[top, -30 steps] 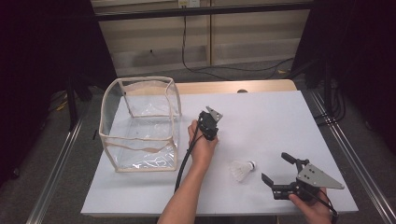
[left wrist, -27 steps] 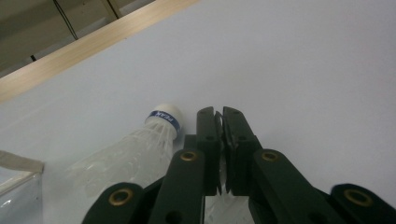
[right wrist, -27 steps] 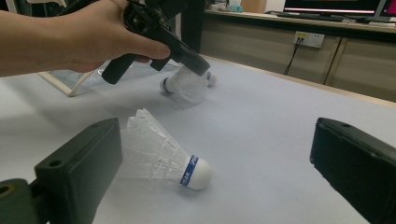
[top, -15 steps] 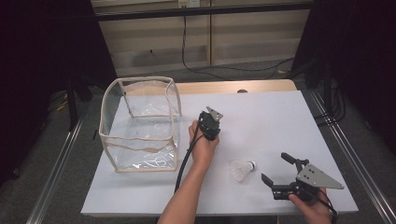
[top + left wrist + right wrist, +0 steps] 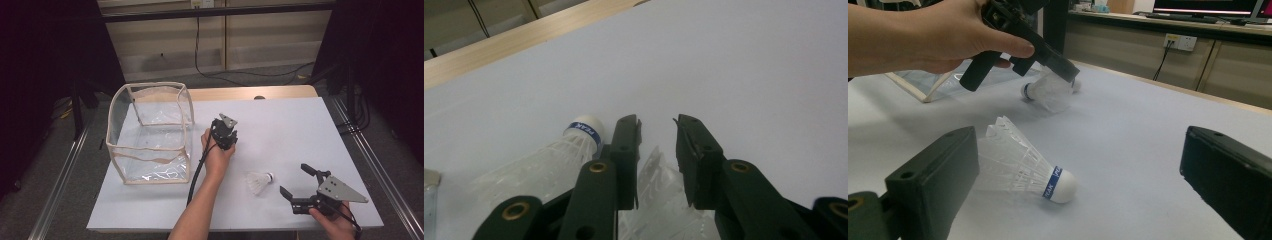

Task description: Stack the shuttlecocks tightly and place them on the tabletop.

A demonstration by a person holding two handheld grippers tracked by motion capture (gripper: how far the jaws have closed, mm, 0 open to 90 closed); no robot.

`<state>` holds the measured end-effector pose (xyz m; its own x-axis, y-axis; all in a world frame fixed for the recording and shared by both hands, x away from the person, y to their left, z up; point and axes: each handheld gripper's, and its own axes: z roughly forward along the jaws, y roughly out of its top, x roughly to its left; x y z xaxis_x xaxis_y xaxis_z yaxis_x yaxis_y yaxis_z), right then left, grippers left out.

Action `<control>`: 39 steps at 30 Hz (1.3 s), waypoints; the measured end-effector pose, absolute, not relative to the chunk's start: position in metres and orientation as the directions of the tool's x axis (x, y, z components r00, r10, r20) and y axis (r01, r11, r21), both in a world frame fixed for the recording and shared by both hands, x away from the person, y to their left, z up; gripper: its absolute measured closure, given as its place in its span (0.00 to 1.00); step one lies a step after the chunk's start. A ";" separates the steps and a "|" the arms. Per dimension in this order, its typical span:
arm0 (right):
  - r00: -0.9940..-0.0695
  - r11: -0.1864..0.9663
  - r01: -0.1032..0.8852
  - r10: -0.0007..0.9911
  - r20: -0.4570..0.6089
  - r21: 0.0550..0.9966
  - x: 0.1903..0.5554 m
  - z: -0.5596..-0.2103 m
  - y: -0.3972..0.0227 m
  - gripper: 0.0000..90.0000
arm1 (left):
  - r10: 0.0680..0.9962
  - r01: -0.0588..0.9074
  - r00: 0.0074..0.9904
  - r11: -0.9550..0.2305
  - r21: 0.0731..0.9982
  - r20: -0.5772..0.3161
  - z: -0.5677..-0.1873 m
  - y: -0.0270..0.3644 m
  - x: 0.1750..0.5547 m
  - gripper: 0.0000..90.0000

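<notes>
A hand holds my left gripper (image 5: 224, 132) over the middle of the white table (image 5: 290, 125), tipped down at two white shuttlecocks (image 5: 1048, 92). Its jaws have just been opening. My left gripper (image 5: 658, 122) is open, with the feathers of one shuttlecock (image 5: 659, 200) lying between its jaws. The other shuttlecock (image 5: 581, 131), with a blue-banded cork, lies just left of them. A third shuttlecock (image 5: 260, 181) lies on its side near the front edge. My right gripper (image 5: 294, 179) stands wide open just right of it. This shuttlecock (image 5: 1028, 170) lies ahead of my right gripper (image 5: 1080, 137), its cork pointing right.
A clear plastic bag with beige piping (image 5: 150, 132) stands open-topped on the table's left part. A wooden strip (image 5: 250, 92) runs along the table's far edge. Metal rails (image 5: 375, 165) flank both sides. The right half of the table is bare white surface.
</notes>
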<state>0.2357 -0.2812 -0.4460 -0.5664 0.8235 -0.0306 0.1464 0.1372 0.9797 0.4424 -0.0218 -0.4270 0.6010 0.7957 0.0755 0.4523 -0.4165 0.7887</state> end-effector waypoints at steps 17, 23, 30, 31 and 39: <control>-0.563 0.135 0.148 0.826 -0.029 0.980 0.235 -0.446 -0.281 0.02 | 0.803 0.494 0.593 -0.308 0.813 -0.056 -0.415 -0.018 0.436 0.64; -0.566 0.136 0.144 0.824 -0.031 0.980 0.236 -0.446 -0.281 0.02 | 0.786 0.506 0.609 -0.281 0.815 -0.107 -0.409 -0.017 0.430 0.57; -0.567 0.140 0.145 0.823 -0.034 0.979 0.235 -0.446 -0.281 0.02 | 0.758 0.523 0.634 -0.274 0.807 -0.153 -0.405 -0.018 0.423 0.45; -0.568 0.142 0.144 0.822 -0.036 0.979 0.236 -0.446 -0.281 0.02 | 0.750 0.532 0.640 -0.275 0.801 -0.168 -0.404 -0.018 0.422 0.44; -0.568 0.142 0.142 0.822 -0.036 0.980 0.235 -0.446 -0.281 0.02 | 0.701 0.535 0.674 -0.246 0.808 -0.233 -0.403 -0.018 0.416 0.31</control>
<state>0.2353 -0.2806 -0.4458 -0.5681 0.8222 -0.0364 0.1424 0.1418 0.9796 0.4162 -0.0176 -0.4027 0.6740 0.7010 -0.2330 0.5352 -0.2459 0.8081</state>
